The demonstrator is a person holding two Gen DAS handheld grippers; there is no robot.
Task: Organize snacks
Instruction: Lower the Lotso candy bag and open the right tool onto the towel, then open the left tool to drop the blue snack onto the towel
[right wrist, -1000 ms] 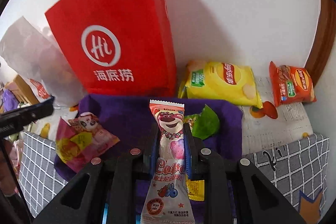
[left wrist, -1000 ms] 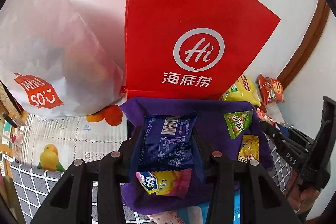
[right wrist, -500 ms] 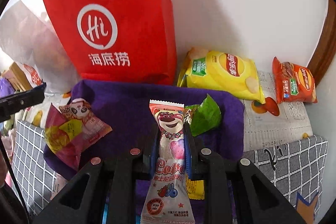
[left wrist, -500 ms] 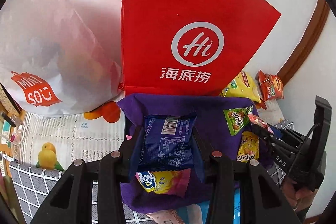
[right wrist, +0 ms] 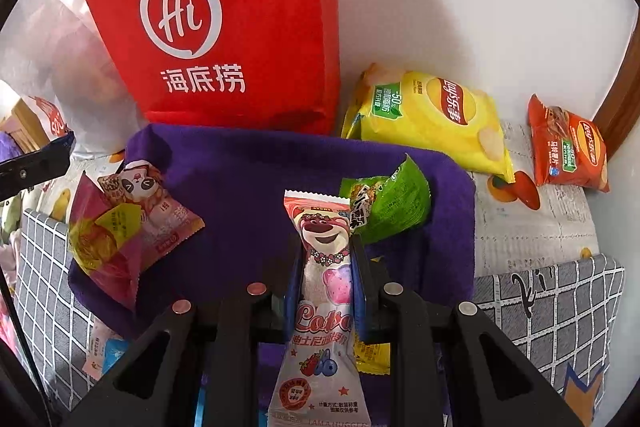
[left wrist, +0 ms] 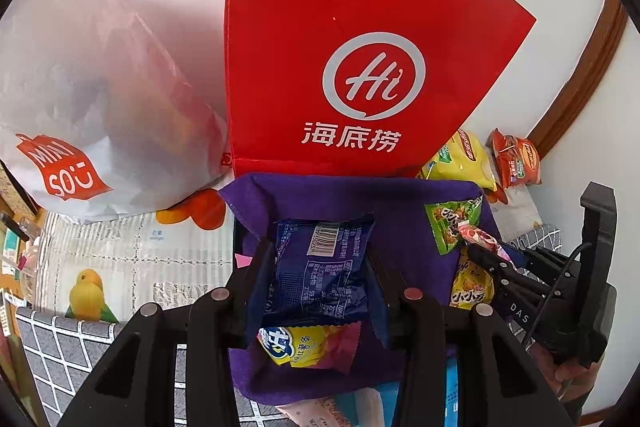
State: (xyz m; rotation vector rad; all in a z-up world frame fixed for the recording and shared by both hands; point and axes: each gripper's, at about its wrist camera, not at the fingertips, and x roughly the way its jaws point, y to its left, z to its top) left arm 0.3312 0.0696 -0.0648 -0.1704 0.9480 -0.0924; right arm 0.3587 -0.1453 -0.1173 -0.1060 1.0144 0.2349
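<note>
My left gripper (left wrist: 320,251) is shut on a dark blue snack packet (left wrist: 322,271) above the purple felt tray (left wrist: 400,203). Under it in the tray lies a pink and yellow packet (left wrist: 308,345). My right gripper (right wrist: 325,251) is shut on a long pink bear-print candy packet (right wrist: 324,291), held over the purple tray (right wrist: 248,179). A green packet (right wrist: 394,205) leans at the tray's right side, and a pink and yellow packet (right wrist: 128,227) lies on its left rim. In the left wrist view the right gripper (left wrist: 474,249) shows at the right over the green packet (left wrist: 452,223).
A red paper bag (right wrist: 224,27) stands against the wall behind the tray, a white plastic bag (left wrist: 88,99) to its left. A yellow chip bag (right wrist: 432,119) and an orange chip bag (right wrist: 568,147) lie at the back right. More packets (right wrist: 108,351) lie in front of the tray.
The right gripper with the bear candy packet has come lower and closer to the tray. The left gripper has held still with the blue packet.
</note>
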